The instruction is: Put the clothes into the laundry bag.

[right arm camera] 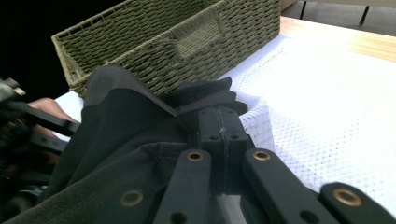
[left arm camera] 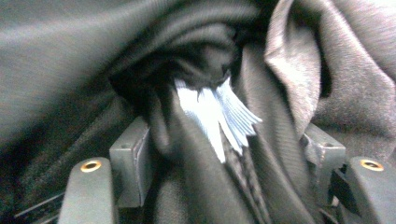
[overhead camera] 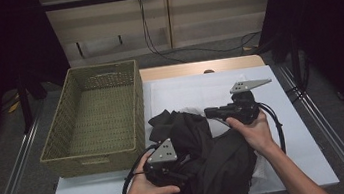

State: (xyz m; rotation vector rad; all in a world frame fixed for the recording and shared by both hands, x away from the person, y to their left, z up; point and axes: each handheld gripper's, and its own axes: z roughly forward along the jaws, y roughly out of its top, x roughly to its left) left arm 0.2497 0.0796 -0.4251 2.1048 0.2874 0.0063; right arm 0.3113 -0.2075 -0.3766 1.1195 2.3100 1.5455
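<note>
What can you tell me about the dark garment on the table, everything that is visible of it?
The dark garment is black, soft woven cloth, crumpled in folds with no clear shape. It lies on the white mesh cloth near the table's front edge, right of the green woven basket, partly hanging over the front. The right gripper is shut on an edge; the left gripper has folds between its jaws. A pale blue label shows inside.

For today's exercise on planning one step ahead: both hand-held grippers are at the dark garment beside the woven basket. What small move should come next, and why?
Probably lift the dark garment slightly off the white cloth. The right hand-held gripper looks shut on a fold, and fabric sits between the left hand-held gripper jaws, so both seem to have purchase. The basket waits empty on the left.
</note>
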